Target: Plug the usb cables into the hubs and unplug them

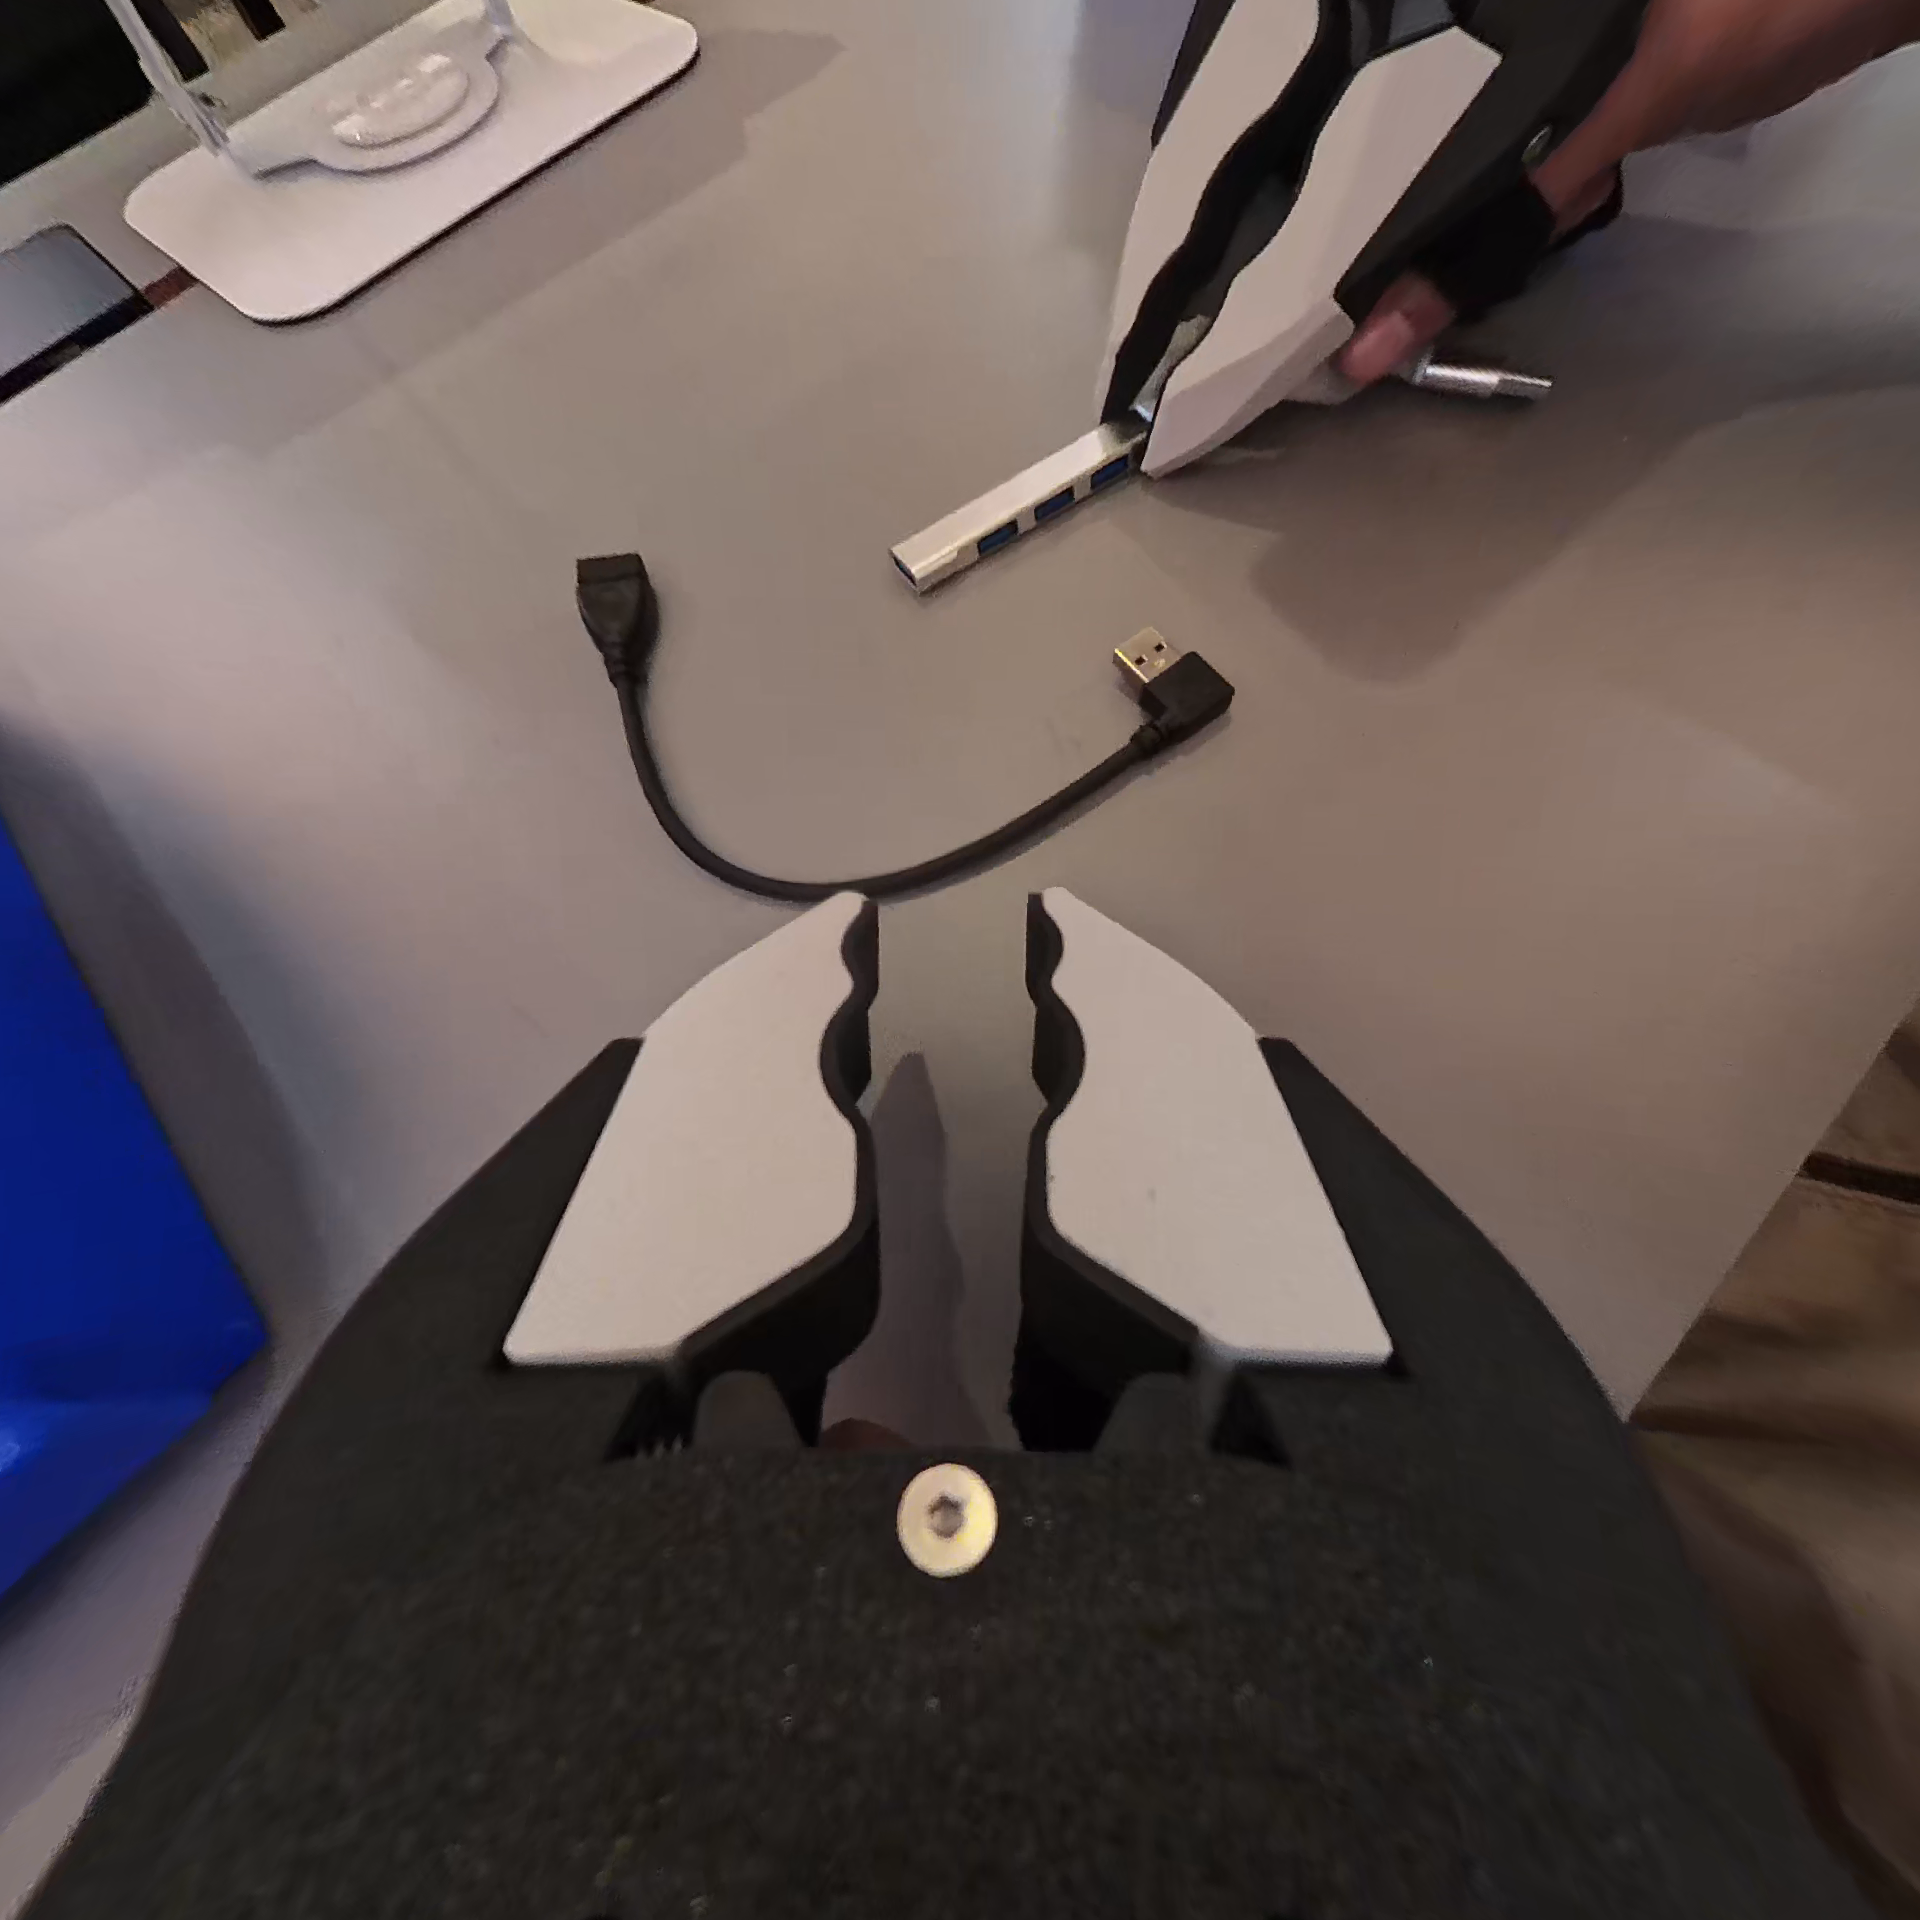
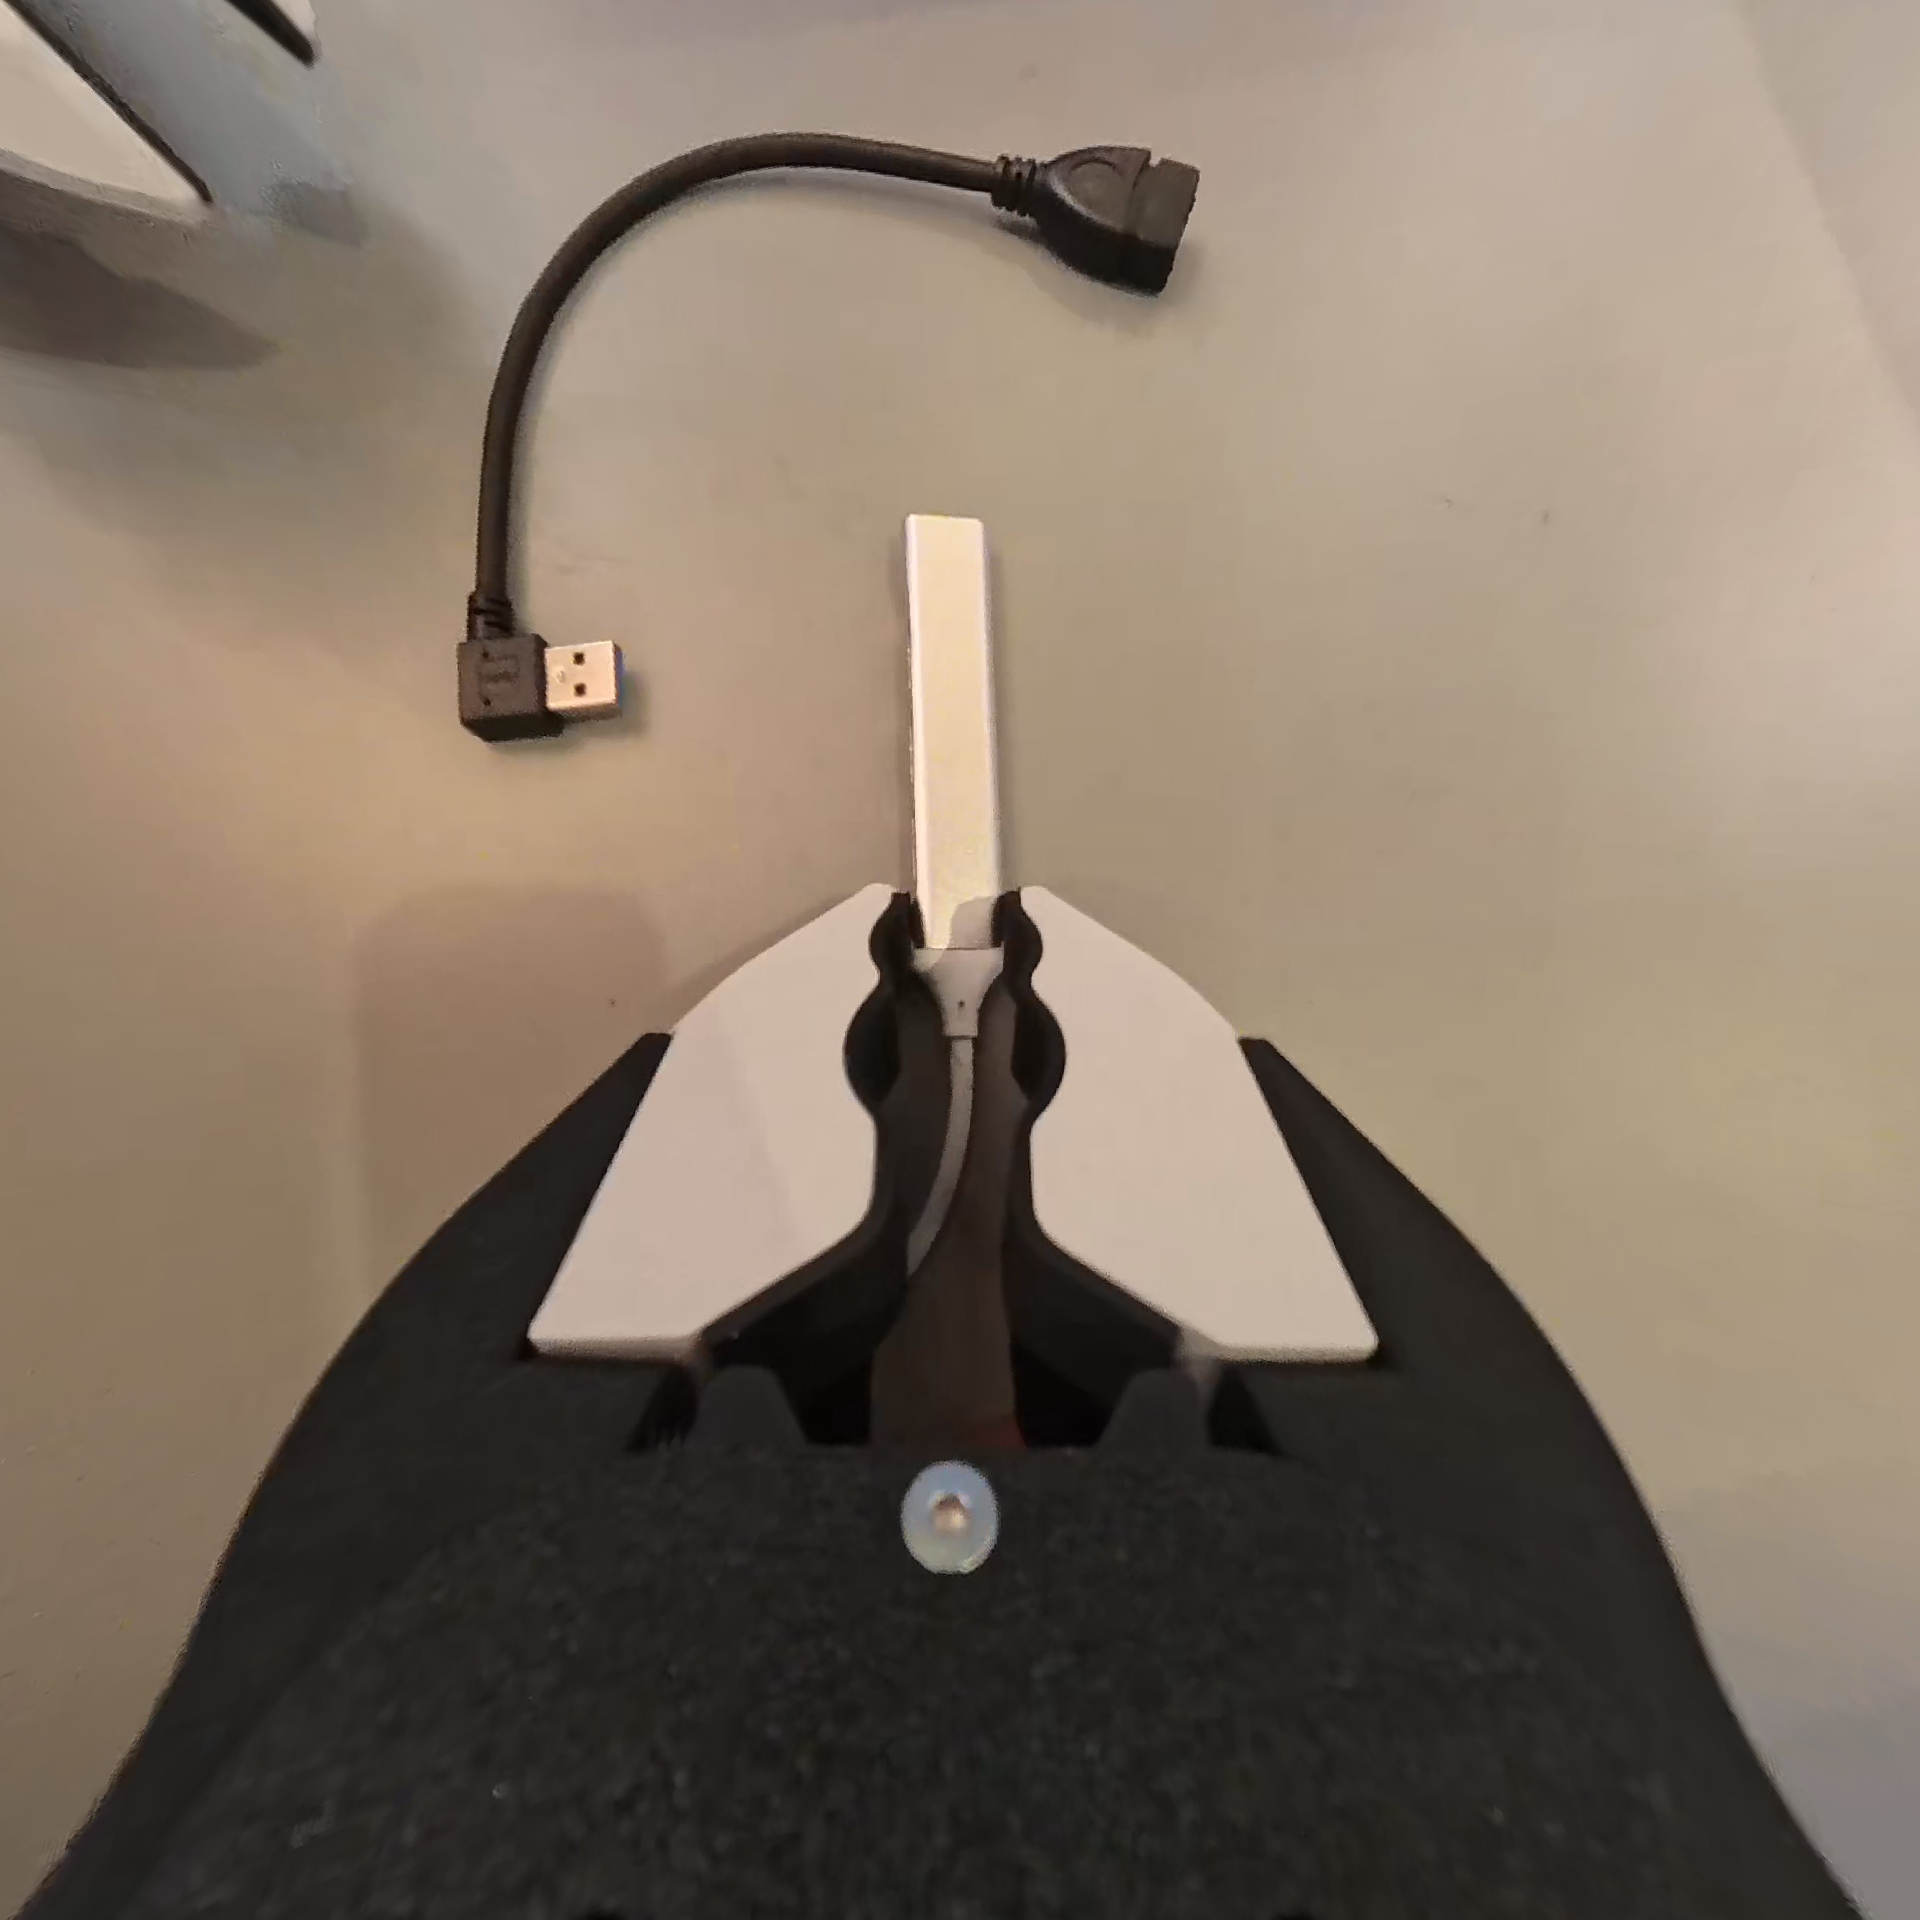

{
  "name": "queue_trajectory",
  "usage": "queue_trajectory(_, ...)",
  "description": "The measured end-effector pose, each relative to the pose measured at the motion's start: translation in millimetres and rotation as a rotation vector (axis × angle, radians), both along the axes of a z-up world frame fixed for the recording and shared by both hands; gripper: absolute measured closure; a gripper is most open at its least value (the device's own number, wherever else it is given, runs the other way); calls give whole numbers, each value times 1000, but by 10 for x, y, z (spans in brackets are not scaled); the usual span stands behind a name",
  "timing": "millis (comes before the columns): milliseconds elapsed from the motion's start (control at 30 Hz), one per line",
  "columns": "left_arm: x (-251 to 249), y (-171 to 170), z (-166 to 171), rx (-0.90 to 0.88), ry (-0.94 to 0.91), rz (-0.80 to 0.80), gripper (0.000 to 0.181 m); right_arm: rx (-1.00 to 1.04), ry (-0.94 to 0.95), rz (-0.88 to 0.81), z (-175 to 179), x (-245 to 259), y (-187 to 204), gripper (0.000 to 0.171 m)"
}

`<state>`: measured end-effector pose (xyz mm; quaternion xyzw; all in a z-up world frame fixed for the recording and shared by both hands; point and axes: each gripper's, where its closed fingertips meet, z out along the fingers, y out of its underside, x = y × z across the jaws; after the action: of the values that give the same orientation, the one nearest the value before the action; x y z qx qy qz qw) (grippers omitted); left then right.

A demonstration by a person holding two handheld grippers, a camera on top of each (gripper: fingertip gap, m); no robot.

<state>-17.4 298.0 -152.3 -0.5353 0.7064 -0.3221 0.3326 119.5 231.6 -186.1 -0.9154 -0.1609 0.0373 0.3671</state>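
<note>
A silver USB hub [image 1: 1013, 514] with blue ports lies on the grey table. My right gripper [image 2: 957, 912] is shut on the hub [image 2: 951, 717] at its cable end and holds it flat; it also shows in the left wrist view [image 1: 1138, 416]. A short black USB cable [image 1: 831, 831] lies loose, its angled metal plug [image 1: 1169, 670] near the hub and its socket end [image 1: 618, 603] to the left. In the right wrist view the plug [image 2: 551, 686] sits left of the hub, apart from it. My left gripper [image 1: 951, 909] is open and empty, just short of the cable's bend.
A white monitor stand base [image 1: 416, 156] stands at the far left. A blue box [image 1: 94, 1195] sits at the left edge. A metal connector [image 1: 1481, 379] lies behind the right gripper. A gloved hand [image 1: 1496, 249] holds that gripper. The table edge [image 1: 1714, 1247] runs on the right. About 15 centimetres separates my left fingertips from my right. My right gripper's tips are some 7 centimetres from the plug [image 2: 551, 686]. My left wrist view [image 1: 1160, 662] looks at it from another angle.
</note>
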Motion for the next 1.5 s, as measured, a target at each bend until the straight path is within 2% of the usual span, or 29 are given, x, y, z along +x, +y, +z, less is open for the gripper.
queue_trajectory(233,232,23,84,143,-43,-60,154,15,199,27,313,-233,54,154)
queue_trajectory(333,364,-20,173,238,-109,-109,153,-24,285,89,438,-383,39,154)
queue_trajectory(433,465,-83,240,327,-150,-172,144,-73,369,164,526,-521,15,154)
queue_trajectory(533,526,-58,267,402,-155,-196,139,-109,344,214,554,-558,-5,154)
queue_trajectory(667,544,-100,318,374,-175,-247,139,-135,359,237,587,-572,-13,154)
queue_trajectory(767,558,-105,341,467,-202,-296,145,-169,402,248,579,-575,-16,154)
queue_trajectory(900,563,-151,382,612,-247,-386,169,-189,456,261,625,-572,17,154)
queue_trajectory(1067,610,-126,395,637,-236,-403,171,-198,467,281,687,-543,42,154)
queue_trajectory(1200,628,-137,425,618,-255,-398,174,-81,545,256,874,-460,114,154)
queue_trajectory(1267,631,-143,444,589,-262,-397,174,-6,514,269,947,-439,101,153)
queue_trajectory(1400,632,-125,457,611,-275,-392,174,239,364,213,1136,-288,26,126)
queue_trajectory(1500,613,-41,507,707,-286,-372,174,373,399,66,1244,-64,-119,123)
